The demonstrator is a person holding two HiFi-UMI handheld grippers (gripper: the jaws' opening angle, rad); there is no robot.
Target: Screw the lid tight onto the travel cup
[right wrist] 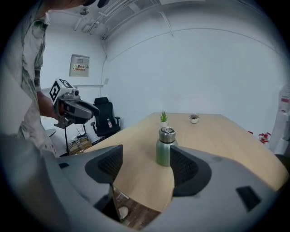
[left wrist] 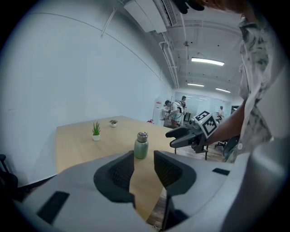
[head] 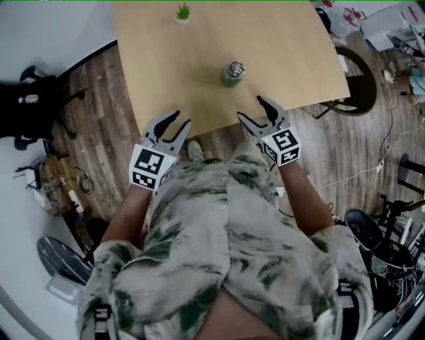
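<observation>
Wooden table [head: 279,40] fills the upper centre of the head view. The green travel cup [head: 233,74] stands upright on it near the front edge, its metal lid [head: 236,68] sitting on top. How tightly the lid sits can't be made out. Left gripper [head: 180,119], lower left of the cup, hangs over the table's near edge with its jaws a narrow gap apart and nothing between them. Right gripper [head: 251,108], lower right of the cup, has its jaws spread wide and empty. In its own view the cup shows beyond the gap, apart from both pads. A small potted plant [head: 183,12] sits at the table's far edge, top of frame. A black office chair [head: 30,99] stands at the left edge, on the wood floor.
</observation>
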